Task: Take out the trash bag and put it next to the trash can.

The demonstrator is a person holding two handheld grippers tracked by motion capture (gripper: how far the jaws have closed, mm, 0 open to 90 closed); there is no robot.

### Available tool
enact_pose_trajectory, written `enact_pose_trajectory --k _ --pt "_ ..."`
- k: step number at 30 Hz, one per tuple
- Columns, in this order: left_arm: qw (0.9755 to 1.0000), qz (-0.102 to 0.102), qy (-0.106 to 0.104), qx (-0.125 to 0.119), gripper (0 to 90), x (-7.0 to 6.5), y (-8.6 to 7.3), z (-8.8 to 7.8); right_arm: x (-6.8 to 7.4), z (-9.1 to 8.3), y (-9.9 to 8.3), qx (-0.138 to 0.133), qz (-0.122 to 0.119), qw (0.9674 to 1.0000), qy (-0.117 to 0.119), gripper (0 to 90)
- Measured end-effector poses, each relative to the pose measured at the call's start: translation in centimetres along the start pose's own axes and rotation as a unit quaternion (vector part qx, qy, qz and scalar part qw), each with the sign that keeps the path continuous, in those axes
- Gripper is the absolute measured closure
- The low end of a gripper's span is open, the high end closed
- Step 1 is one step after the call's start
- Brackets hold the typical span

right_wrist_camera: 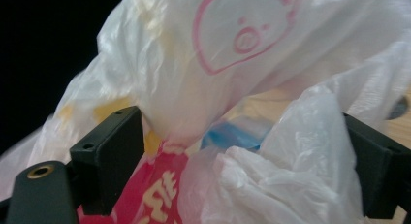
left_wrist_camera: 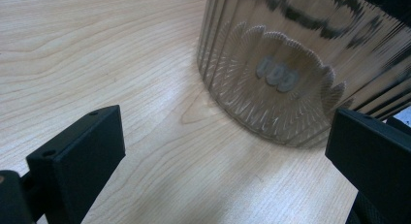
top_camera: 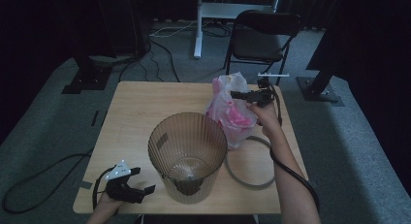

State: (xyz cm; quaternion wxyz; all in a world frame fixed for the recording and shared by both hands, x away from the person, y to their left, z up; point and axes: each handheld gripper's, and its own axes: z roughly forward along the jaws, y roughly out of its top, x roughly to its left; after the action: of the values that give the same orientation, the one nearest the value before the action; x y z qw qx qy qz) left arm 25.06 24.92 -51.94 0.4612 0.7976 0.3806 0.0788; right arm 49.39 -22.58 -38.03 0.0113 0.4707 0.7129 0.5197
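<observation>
Plastic bag (right_wrist_camera: 252, 78) is what I am working with the right gripper (top_camera: 245, 94), and from that gripper's own view its two black jaws are standing spread wide with the crumpled film bulging up between them: the left jaw is lying against a fold of the bag, the right one is sitting at the edge of a puffed white lobe, and I am reading neither as pressing, so the bag is lying loose in the gap rather than pinched. In the high view the gripper is pointing leftward across the far right part of the wooden table (top_camera: 135, 107), level with the top of the bag, which is standing heaped and upright with its gathered neck at the top, right at the jaw tips. The bulk of the bag is hanging below and slightly nearer me than the jaws, its lower side resting on the table and leaning toward the ribbed translucent bin (top_camera: 188, 153). That bin is sitting upright toward the near edge, just beside the bag on its left, mouth open upward, with a grey ring (top_camera: 249, 183) lying flat on the table at its right. My left gripper (top_camera: 130, 187) is resting by the near left corner, jaws apart and empty, looking at the bin's base, so the right hand is clearly the nearer one to the bag.
</observation>
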Motion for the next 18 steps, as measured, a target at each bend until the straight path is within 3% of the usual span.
enact_pose_trajectory --k 2,7,18 --pt "1.0000 0.000 0.000 0.001 0.7 0.0 0.0 0.0 -0.1 -0.5 -0.1 -0.005 0.001 1.0000 0.002 10.9" --pt "1.0000 0.001 0.000 -0.001 0.6 0.0 0.1 -0.1 -0.7 -1.8 -0.3 -0.007 -0.006 0.9998 -0.020 10.9" --pt "1.0000 0.000 -0.002 0.000 0.6 -0.1 0.0 0.0 -3.3 -5.4 -1.6 -0.042 0.027 0.9966 -0.066 10.9"
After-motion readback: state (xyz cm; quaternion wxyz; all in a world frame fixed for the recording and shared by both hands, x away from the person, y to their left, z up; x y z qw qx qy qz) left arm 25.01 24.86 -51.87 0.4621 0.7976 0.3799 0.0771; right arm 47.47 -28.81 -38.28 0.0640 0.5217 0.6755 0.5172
